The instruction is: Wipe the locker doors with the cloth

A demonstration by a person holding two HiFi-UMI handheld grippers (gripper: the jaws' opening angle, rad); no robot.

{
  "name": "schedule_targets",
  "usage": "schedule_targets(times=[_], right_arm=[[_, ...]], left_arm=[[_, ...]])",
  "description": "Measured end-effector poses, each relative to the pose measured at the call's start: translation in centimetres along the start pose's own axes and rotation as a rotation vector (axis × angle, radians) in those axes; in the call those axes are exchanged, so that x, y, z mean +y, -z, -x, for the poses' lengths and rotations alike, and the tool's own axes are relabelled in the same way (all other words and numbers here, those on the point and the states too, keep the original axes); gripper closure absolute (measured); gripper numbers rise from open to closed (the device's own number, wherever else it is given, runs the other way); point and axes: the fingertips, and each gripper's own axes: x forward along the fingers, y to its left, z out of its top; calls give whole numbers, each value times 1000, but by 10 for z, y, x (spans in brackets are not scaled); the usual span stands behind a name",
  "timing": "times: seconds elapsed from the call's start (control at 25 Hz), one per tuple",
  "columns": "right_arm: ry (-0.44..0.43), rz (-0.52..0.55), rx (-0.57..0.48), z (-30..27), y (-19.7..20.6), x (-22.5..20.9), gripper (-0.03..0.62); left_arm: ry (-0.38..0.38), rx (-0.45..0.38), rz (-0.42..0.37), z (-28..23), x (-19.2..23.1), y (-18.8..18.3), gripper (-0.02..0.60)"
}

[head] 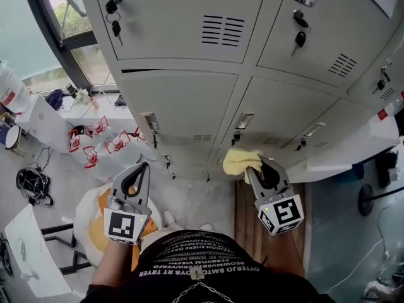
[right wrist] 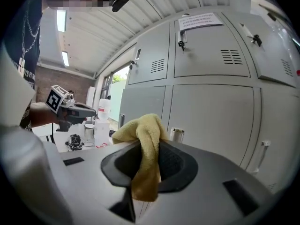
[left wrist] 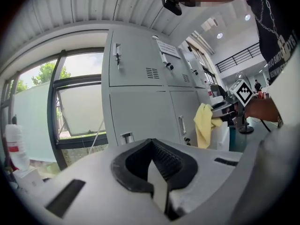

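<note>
Gripping yellow cloth [head: 238, 161], right claw [head: 255, 170] near locker doors [head: 183, 103]; left claw [head: 140, 169] closed, empty; door notice [right wrist: 200, 19] unreadable.

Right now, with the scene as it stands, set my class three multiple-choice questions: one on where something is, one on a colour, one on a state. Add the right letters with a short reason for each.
1. Where is the cloth?
A. In the right gripper's fingers
B. On the floor
C. Draped over a locker handle

2. What colour is the cloth?
A. Blue
B. Yellow
C. Red

3. How are the left gripper's fingers?
A. Wide apart
B. Shut on the cloth
C. Shut, with nothing between them

Answers:
1 A: the cloth hangs pinched between those fingers.
2 B: it shows yellow in all three views.
3 C: the left gripper view shows its fingers together and empty.
</note>
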Motion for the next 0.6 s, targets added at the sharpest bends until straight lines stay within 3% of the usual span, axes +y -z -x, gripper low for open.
schedule_targets(times=[0.28,0.6], right_arm=[[-52,-43,15,-12,26,1,517],[-125,-37,9,-33,32,15,517]], left_arm=[[-57,78,-54,10,-3,21,586],[-178,49,-23,-1,24,29,586]])
